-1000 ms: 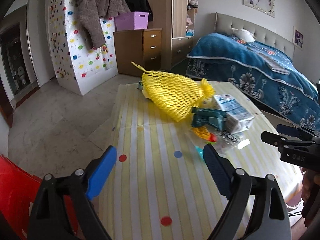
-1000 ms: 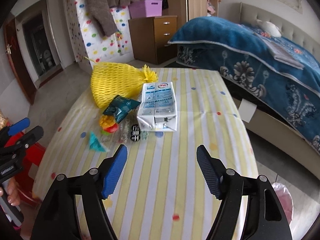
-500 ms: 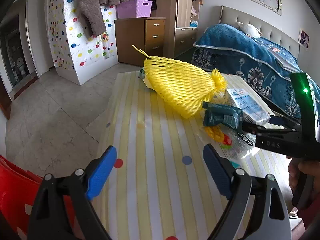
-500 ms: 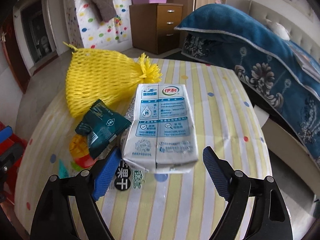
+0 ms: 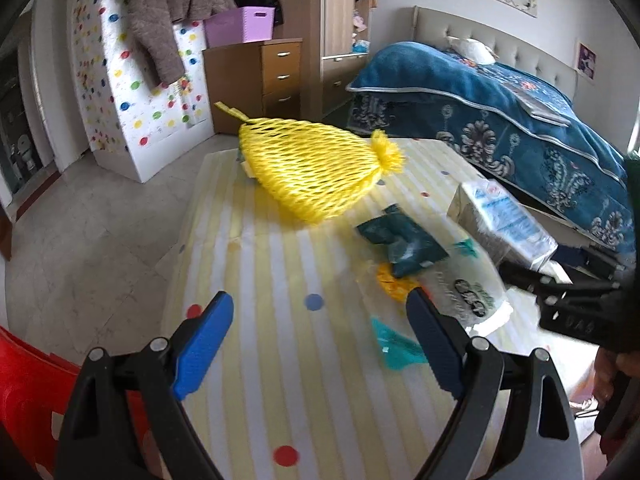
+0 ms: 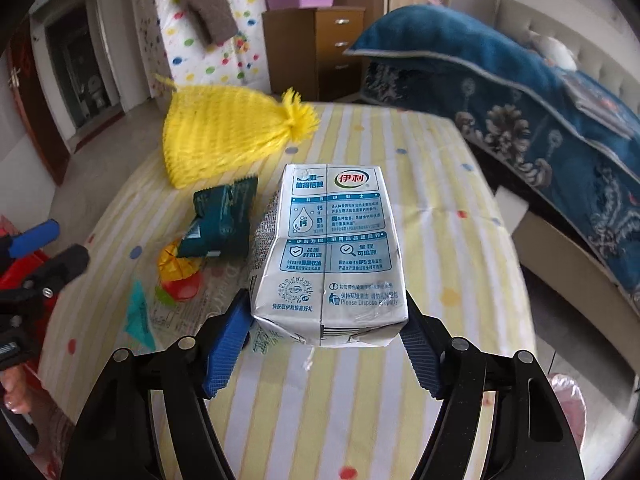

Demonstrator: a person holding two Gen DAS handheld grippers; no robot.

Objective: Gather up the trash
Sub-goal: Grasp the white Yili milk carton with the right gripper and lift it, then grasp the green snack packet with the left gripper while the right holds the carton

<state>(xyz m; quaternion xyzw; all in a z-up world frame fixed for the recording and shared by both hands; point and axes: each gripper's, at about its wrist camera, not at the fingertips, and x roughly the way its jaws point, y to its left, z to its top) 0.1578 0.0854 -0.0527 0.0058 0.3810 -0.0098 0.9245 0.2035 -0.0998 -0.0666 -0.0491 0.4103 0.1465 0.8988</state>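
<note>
Two grippers are in our hands over one table (image 6: pixel 436 184) with a yellow-striped, dotted cloth. Our right gripper (image 6: pixel 325 332) has its blue pads on either side of the near end of one white milk carton (image 6: pixel 328 248); its jaws are closing, and the pads look to be touching the carton's two sides, though we cannot tell how firmly they press. The carton lies flat near the middle of the table, its long side pointing toward the far edge. Our left gripper (image 5: pixel 320 344) stands wide open above the table's left edge with nothing between its pads.

We count one yellow mesh bag (image 6: pixel 228 136) at the far left corner, one dark green wrapper (image 6: pixel 222 220) just left of the carton, one clear printed packet (image 5: pixel 464 292) beneath and beside that wrapper with yellow and red inside, and one small teal scrap (image 6: pixel 140 316) toward the near left edge. In the left wrist view we also see one red bin (image 5: pixel 28 404) beside the table's near left corner, partly hidden by the gripper.
</note>
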